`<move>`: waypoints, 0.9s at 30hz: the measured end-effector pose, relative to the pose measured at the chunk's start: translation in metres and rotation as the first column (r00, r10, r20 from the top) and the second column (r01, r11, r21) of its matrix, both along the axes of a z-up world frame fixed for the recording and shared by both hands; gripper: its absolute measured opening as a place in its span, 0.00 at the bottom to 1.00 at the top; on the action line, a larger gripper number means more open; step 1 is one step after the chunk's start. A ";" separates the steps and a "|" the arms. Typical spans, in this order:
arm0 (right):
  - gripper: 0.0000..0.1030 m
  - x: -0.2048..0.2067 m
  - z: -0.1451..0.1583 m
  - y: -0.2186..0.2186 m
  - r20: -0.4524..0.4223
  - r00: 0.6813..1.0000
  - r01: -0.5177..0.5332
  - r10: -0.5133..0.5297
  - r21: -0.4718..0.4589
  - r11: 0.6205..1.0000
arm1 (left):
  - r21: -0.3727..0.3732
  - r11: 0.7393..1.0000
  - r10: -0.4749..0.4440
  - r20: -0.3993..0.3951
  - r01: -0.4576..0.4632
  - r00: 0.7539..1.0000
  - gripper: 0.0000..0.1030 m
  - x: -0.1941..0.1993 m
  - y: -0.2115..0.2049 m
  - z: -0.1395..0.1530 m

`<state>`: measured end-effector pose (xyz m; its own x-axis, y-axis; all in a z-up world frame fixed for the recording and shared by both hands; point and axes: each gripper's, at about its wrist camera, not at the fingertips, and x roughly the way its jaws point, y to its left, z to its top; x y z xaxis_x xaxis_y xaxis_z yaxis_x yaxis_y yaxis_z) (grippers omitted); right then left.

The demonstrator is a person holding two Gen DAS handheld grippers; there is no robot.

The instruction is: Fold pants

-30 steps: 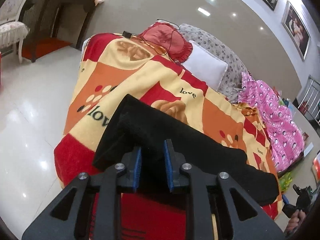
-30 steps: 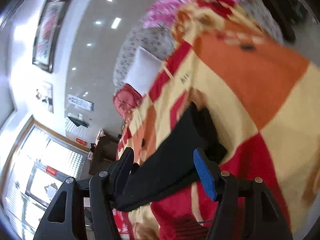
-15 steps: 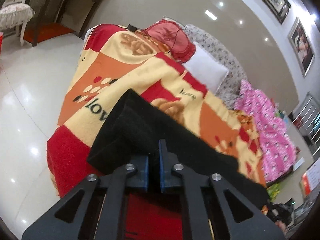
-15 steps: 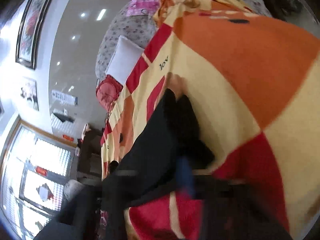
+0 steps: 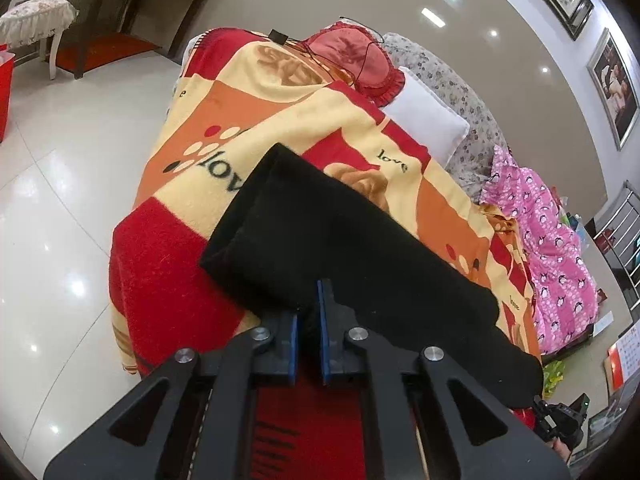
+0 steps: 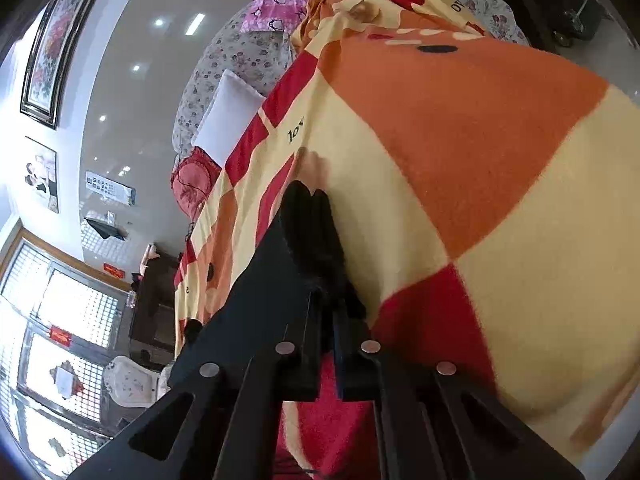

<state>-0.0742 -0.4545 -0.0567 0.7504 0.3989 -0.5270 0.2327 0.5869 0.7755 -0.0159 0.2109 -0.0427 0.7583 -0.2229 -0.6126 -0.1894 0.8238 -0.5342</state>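
Black pants [image 5: 340, 240] lie folded lengthwise as a long strip across a red, orange and cream blanket [image 5: 280, 112] on a bed. My left gripper [image 5: 308, 304] sits at the strip's near edge. Its blue pads pinch the fabric, and its jaws are opening slightly. In the right wrist view, the pants [image 6: 312, 224] bunch up at their end on the blanket [image 6: 460, 140]. There my right gripper [image 6: 326, 300] is shut on the fabric, and its pads are hidden in the cloth.
A white pillow [image 5: 424, 128] and a red cushion [image 5: 352, 60] with a cable lie at the bed's far end. A pink quilt [image 5: 552, 248] is heaped on the right. A glossy tiled floor [image 5: 60, 200] lies left of the bed, with a chair [image 5: 36, 20] and a dark desk [image 5: 132, 0] beyond.
The left jaws closed from a narrow gap onto the pants' edge. The right jaws went from wide open to shut on the pants' end and sank a little.
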 end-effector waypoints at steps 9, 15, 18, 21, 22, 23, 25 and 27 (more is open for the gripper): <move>0.13 -0.019 0.063 0.018 0.071 0.991 0.131 -0.111 -0.464 0.876 | 0.299 0.923 0.172 0.243 -0.242 0.955 0.31 -0.028 -0.002 0.051; 0.16 0.043 0.114 0.159 0.159 0.906 -0.185 0.393 -0.686 0.703 | 0.395 0.917 -0.133 0.201 0.044 0.971 0.31 0.023 -0.072 0.056; 0.25 0.079 0.117 0.251 0.114 0.759 -0.371 0.641 -0.734 0.569 | 0.325 0.945 -0.057 0.020 0.047 0.998 0.28 0.060 -0.060 0.022; 0.23 0.117 0.103 0.322 0.022 0.693 -0.467 0.721 -0.748 0.472 | 0.245 0.969 0.021 -0.004 -0.019 1.000 0.03 0.064 -0.034 0.007; 0.23 0.127 0.095 0.342 -0.015 0.676 -0.499 0.737 -0.746 0.442 | 0.213 0.977 0.018 0.001 -0.018 1.000 0.03 0.063 -0.029 0.005; 0.23 0.134 0.087 0.359 -0.057 0.654 -0.533 0.755 -0.743 0.406 | 0.192 0.981 0.015 0.002 -0.015 1.000 0.02 0.063 -0.025 0.003; 0.21 0.151 0.064 0.380 -0.165 0.631 -0.579 0.758 -0.750 0.320 | 0.201 0.980 0.004 0.005 -0.005 1.000 0.02 0.063 -0.026 0.002; 0.19 0.164 0.047 0.376 -0.243 0.674 -0.568 0.698 -0.774 0.279 | 0.213 0.977 0.002 0.014 -0.005 1.000 0.02 0.063 -0.027 0.001</move>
